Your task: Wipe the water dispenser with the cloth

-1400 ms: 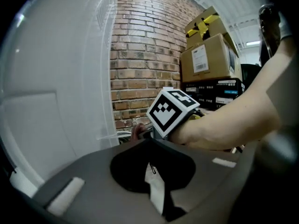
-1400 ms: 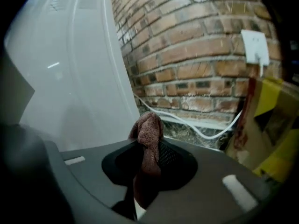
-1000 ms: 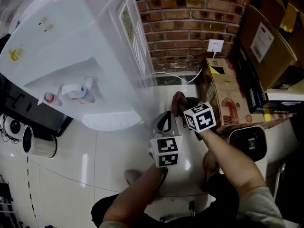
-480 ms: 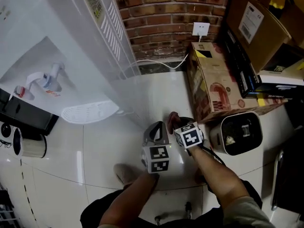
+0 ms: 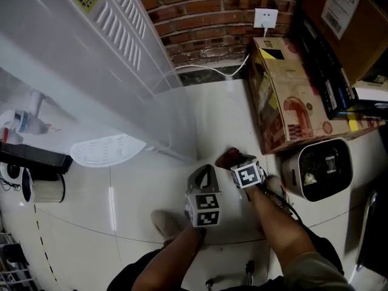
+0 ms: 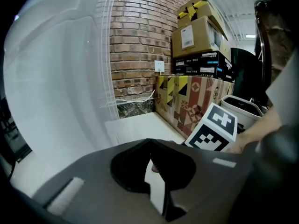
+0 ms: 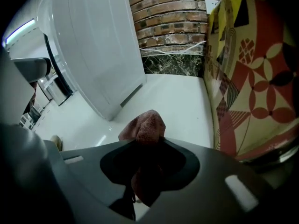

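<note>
The white water dispenser (image 5: 79,59) towers at the upper left, and its flat side panel (image 7: 98,45) fills the left of the right gripper view. A reddish-pink cloth (image 7: 145,127) is bunched between the jaws of my right gripper (image 7: 147,141). Those jaws have just been opening, with the cloth still caught between them. From above, the cloth (image 5: 227,158) pokes out ahead of the right gripper (image 5: 235,160), low over the white floor beside the dispenser's base. My left gripper (image 5: 204,170) hangs just left of it, jaws together at the tip (image 6: 150,141), holding nothing.
A patterned cardboard box (image 5: 285,102) stands close on the right, with a white bin (image 5: 318,168) in front of it. Behind are a brick wall (image 5: 206,11), a socket (image 5: 267,17) and a white cable (image 5: 206,71). The dispenser's drip tray (image 5: 106,150) juts out at left.
Both grippers have sunk toward the floor, staying side by side. The dispenser has slid up and left in the head view, and the cloth stays in the right gripper.
</note>
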A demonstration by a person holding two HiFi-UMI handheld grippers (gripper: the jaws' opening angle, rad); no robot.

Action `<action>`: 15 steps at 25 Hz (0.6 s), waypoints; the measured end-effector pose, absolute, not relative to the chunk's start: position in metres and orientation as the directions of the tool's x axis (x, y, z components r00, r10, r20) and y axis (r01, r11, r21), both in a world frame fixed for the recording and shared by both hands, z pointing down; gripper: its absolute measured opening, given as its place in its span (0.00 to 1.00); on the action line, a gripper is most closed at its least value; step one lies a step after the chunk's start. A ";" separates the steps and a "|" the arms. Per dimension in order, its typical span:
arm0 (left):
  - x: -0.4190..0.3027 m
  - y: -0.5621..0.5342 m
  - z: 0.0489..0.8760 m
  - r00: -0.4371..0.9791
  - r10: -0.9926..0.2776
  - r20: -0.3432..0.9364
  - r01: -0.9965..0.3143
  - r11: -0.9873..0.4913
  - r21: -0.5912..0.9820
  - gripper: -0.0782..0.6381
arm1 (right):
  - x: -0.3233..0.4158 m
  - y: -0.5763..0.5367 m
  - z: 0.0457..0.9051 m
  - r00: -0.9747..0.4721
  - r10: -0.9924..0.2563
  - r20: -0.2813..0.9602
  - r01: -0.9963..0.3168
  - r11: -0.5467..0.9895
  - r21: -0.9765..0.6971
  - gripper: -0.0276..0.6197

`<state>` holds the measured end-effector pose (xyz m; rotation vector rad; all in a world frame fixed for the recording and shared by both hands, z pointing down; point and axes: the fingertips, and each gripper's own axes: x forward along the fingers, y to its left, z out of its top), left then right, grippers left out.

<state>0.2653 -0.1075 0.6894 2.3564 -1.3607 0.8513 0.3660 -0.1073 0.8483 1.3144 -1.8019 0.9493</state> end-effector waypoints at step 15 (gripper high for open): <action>0.309 -0.113 0.453 0.530 -0.795 0.296 -0.822 -0.567 -0.051 0.11 | 0.436 -0.130 0.554 -0.202 -0.868 0.454 -0.975 0.222 -0.010 0.06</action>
